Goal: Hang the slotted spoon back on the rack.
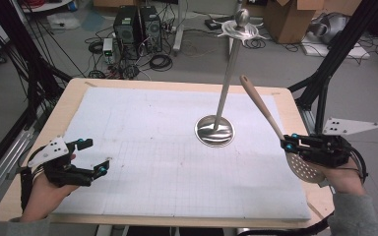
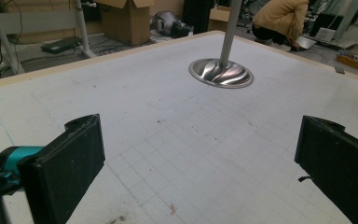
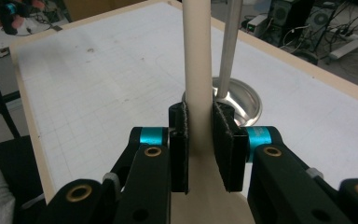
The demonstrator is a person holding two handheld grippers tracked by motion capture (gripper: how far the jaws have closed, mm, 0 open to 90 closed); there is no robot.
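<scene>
Above mat [image 1: 142,147]: right gripper [image 3: 199,135] clamps spoon [image 1: 261,105] (slotted, apparently).

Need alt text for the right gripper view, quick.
The right gripper has its black jaws clamped on the pale wooden handle of a skimmer spoon, pointing up. Behind it, a tall steel utensil stand sits on the white gridded mat.

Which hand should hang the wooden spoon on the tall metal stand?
Right, probably. The right gripper already clamps the beige wooden slotted spoon beside the silver metal stand. The left gripper sits open, far away.
</scene>
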